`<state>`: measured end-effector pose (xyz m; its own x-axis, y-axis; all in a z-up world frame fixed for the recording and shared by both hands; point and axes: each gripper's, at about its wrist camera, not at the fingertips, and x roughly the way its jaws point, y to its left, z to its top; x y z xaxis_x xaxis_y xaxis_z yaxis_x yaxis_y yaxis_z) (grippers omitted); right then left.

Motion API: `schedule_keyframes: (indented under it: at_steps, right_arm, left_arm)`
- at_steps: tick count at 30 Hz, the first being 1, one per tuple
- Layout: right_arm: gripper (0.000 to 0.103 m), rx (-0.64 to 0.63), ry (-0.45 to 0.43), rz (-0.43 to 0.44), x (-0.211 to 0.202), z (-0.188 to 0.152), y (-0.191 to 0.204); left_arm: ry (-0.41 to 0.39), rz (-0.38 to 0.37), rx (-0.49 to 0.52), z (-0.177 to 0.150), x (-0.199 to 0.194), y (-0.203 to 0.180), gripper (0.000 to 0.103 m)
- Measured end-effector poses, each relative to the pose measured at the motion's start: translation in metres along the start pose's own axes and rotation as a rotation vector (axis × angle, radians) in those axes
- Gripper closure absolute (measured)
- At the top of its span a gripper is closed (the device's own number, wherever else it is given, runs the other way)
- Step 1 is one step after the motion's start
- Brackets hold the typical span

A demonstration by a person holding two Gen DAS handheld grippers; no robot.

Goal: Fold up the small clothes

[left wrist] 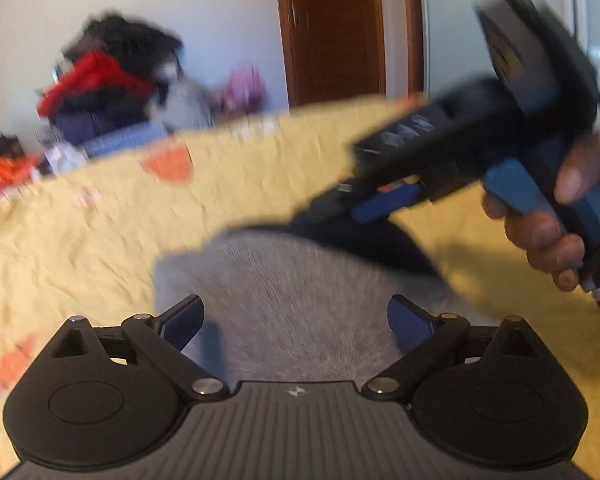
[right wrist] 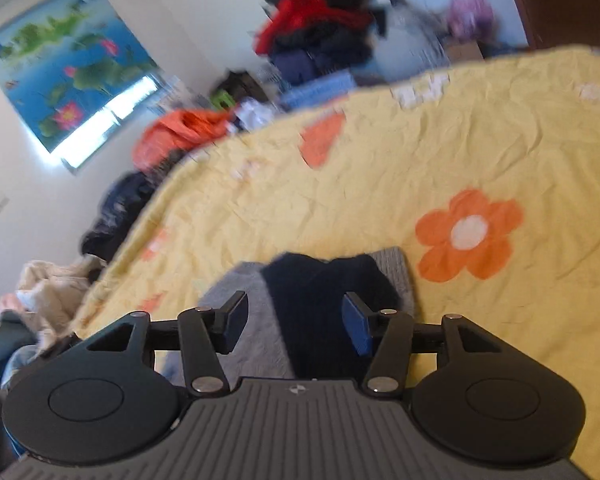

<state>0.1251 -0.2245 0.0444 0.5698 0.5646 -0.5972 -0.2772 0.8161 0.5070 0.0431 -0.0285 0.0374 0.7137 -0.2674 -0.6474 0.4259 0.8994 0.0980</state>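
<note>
A small grey garment [left wrist: 284,292] with a dark navy part [left wrist: 364,236] lies on the yellow flowered bedspread [left wrist: 100,232]. My left gripper [left wrist: 294,322] is open just above the grey cloth, holding nothing. My right gripper [right wrist: 296,320] is open over the navy part [right wrist: 324,300] of the grey garment [right wrist: 252,332], holding nothing. In the left wrist view the right gripper [left wrist: 340,200] comes in from the upper right, held by a hand [left wrist: 552,232], its tips at the navy part. Both views are blurred.
A pile of clothes [left wrist: 108,80] [right wrist: 320,28] stands beyond the bed's far edge, with orange cloth [right wrist: 180,132] beside it. A wooden door [left wrist: 332,28] is behind. A lotus poster [right wrist: 68,72] hangs on the wall. A cream blanket [right wrist: 48,292] lies at the left.
</note>
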Motion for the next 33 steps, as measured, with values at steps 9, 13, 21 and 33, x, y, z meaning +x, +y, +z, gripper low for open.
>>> schedule_keyframes:
  at_steps: [9,13,21,33]
  right_arm:
    - [0.045,-0.077,0.116,-0.113,0.073,0.011,0.009]
    - [0.044,-0.092,0.103,-0.125,0.065,0.01,0.013]
    - [0.041,-0.15,-0.028,-0.062,0.014,-0.015,0.046]
    - [0.029,-0.126,0.116,-0.164,0.067,-0.001,0.034]
  left_arm:
    - [-0.055,0.024,-0.007,-0.015,0.034,-0.007,0.0]
    - [-0.062,0.028,-0.008,-0.016,0.03,-0.008,0.0]
    - [-0.065,0.042,-0.011,-0.018,0.026,-0.014,0.0]
    - [-0.09,0.053,-0.018,-0.02,0.018,-0.016,0.0]
